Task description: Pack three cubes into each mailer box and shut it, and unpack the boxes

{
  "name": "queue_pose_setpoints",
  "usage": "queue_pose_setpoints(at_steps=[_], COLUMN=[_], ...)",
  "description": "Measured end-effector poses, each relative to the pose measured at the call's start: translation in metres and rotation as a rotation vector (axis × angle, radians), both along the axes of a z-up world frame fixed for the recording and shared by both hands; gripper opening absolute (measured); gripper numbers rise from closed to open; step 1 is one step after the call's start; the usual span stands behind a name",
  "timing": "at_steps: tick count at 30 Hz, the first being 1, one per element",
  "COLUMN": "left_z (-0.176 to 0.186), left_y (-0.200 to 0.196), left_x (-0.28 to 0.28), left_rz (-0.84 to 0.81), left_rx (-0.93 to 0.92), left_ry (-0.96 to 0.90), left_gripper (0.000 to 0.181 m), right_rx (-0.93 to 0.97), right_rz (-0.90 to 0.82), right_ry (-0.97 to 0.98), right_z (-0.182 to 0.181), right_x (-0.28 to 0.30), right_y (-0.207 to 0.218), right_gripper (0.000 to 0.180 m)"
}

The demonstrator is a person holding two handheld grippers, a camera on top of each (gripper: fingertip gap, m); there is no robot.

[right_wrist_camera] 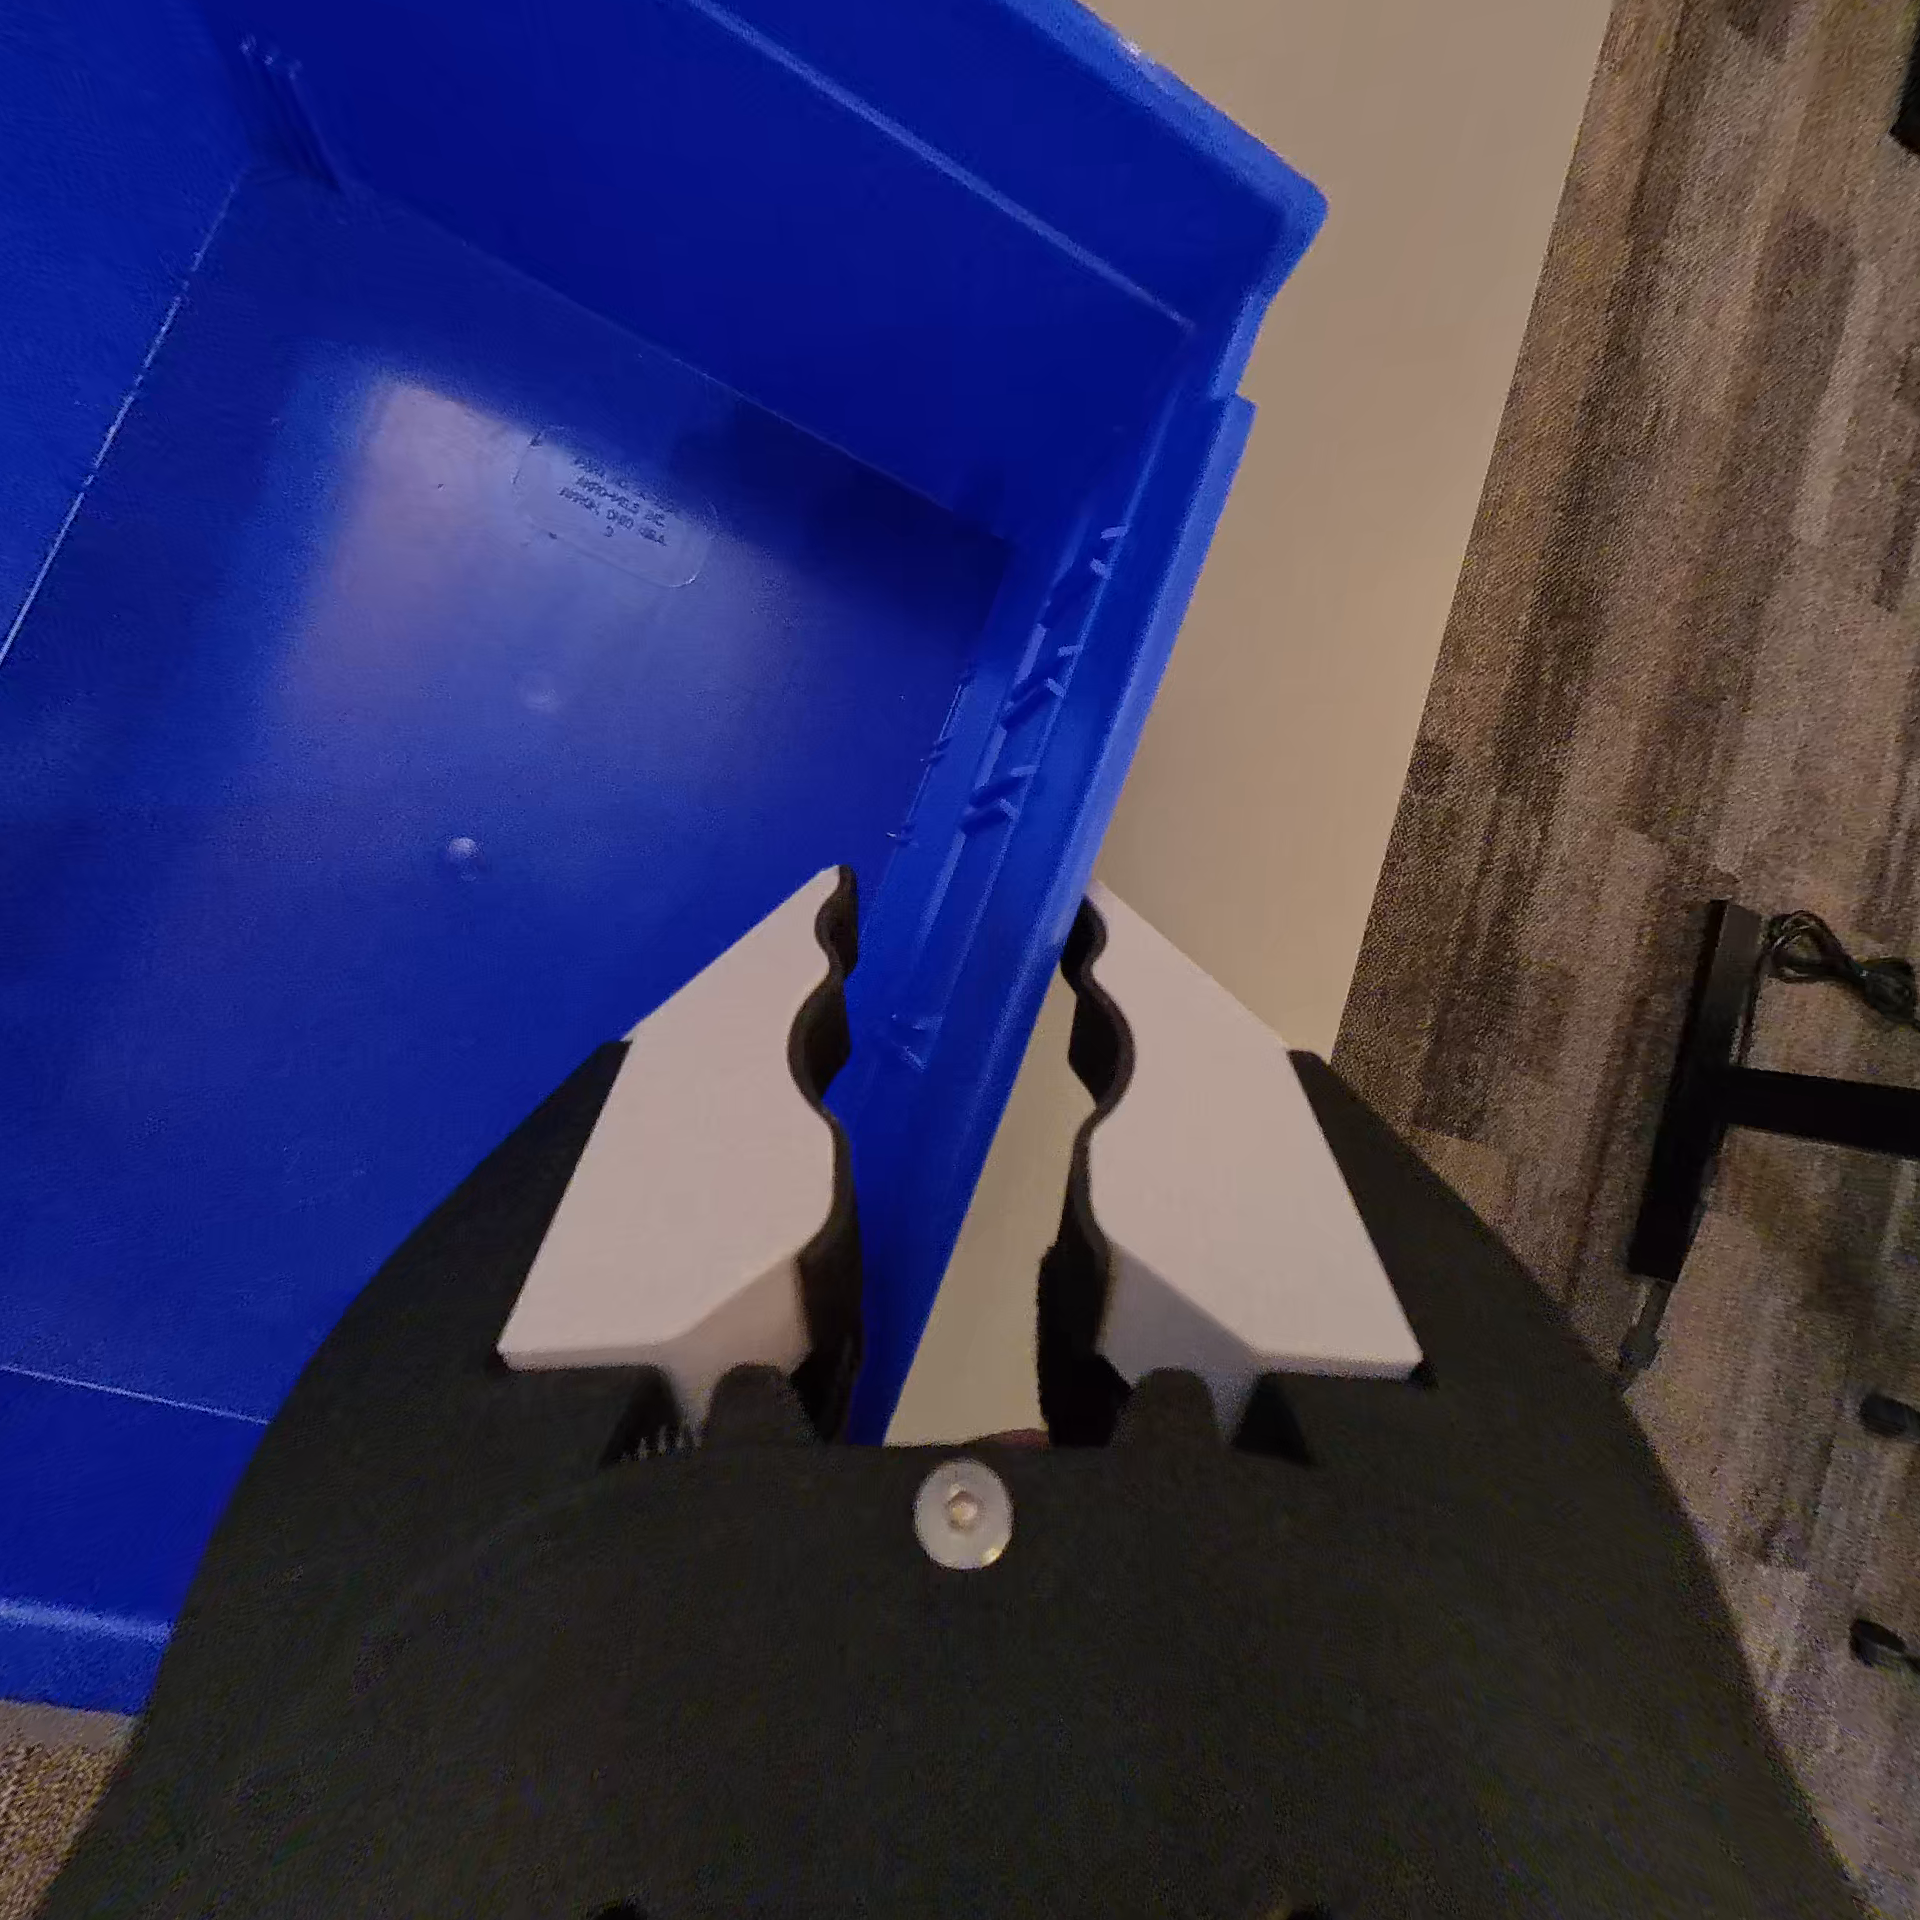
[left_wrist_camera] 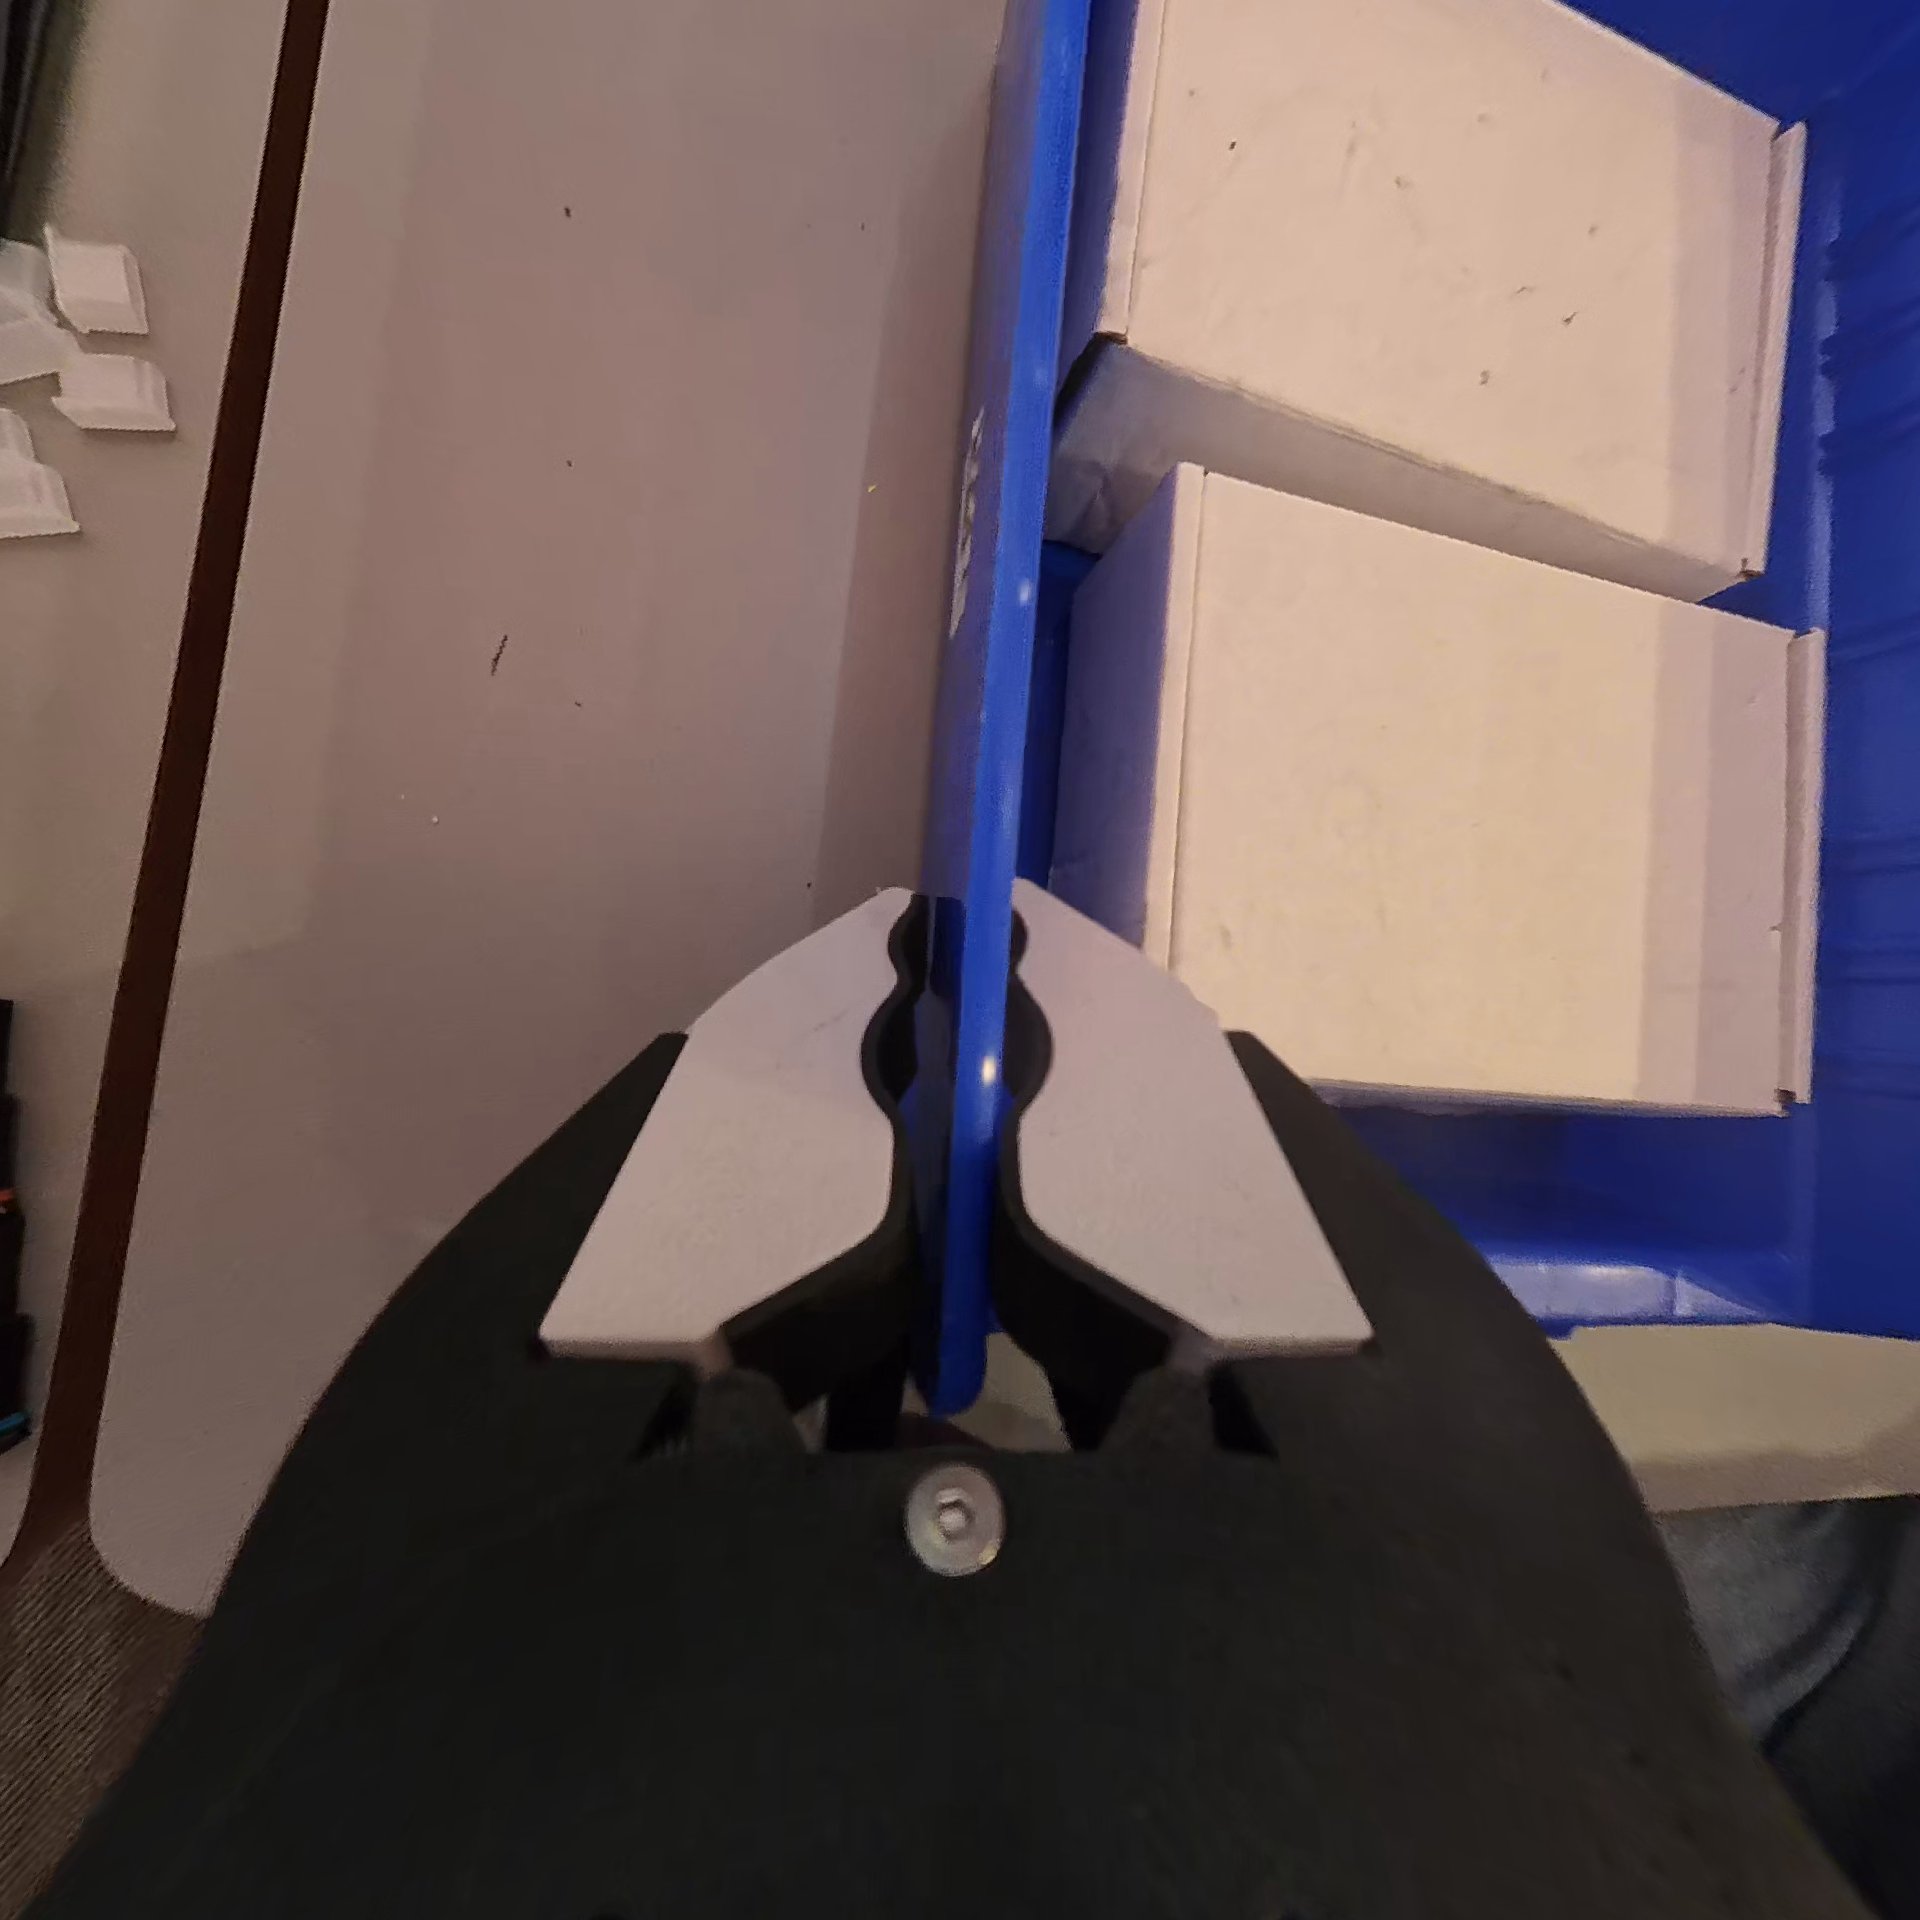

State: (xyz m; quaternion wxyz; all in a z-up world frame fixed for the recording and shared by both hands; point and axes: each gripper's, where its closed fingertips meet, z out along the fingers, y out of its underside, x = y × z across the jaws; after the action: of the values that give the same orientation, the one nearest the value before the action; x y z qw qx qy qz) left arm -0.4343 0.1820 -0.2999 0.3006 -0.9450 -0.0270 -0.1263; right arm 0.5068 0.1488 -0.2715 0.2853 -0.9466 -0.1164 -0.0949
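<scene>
Clamped in my left gripper (left_wrist_camera: pixel 961 1049) is the blue bin's rim (left_wrist_camera: pixel 1023 623); 2 shut mailer boxes (left_wrist_camera: pixel 1455 831) lie inside. My right gripper (right_wrist_camera: pixel 961 1049) straddles the opposite wall (right_wrist_camera: pixel 997 831), jaws parted. I'd close it squarely before lifting

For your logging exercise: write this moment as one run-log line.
left gripper: shut on blue bin wall | right gripper: open astride blue bin wall | two closed mailer boxes in bin
</scene>
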Motion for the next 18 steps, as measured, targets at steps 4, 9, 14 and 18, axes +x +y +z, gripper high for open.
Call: queue_pose_setpoints(at_steps=[4, 9, 14, 18], left_z=[0.003, 0.027, 0.050, 0.071], left_y=[-0.005, -0.003, -0.001, 0.000], left_x=[-0.001, -0.006, -0.002, 0.019], left_rz=[-0.006, -0.003, -0.067, -0.228], left_rx=[0.013, 0.101, 0.186, 0.264], left_ry=[-0.018, 0.048, 0.193, 0.321], left_gripper=[0.039, 0.063, 0.070, 0.070], right_rx=[0.035, 0.104, 0.182, 0.247], right_rz=[-0.010, -0.011, 0.054, 0.140], right_ry=[-0.073, -0.155, -0.174, -0.139], right_z=[0.010, 0.033, 0.061, 0.082], right_x=[0.003, -0.003, -0.042, -0.091], right_y=[0.000, 0.003, 0.007, 0.009], right_gripper=[0.047, 0.061, 0.062, 0.062])
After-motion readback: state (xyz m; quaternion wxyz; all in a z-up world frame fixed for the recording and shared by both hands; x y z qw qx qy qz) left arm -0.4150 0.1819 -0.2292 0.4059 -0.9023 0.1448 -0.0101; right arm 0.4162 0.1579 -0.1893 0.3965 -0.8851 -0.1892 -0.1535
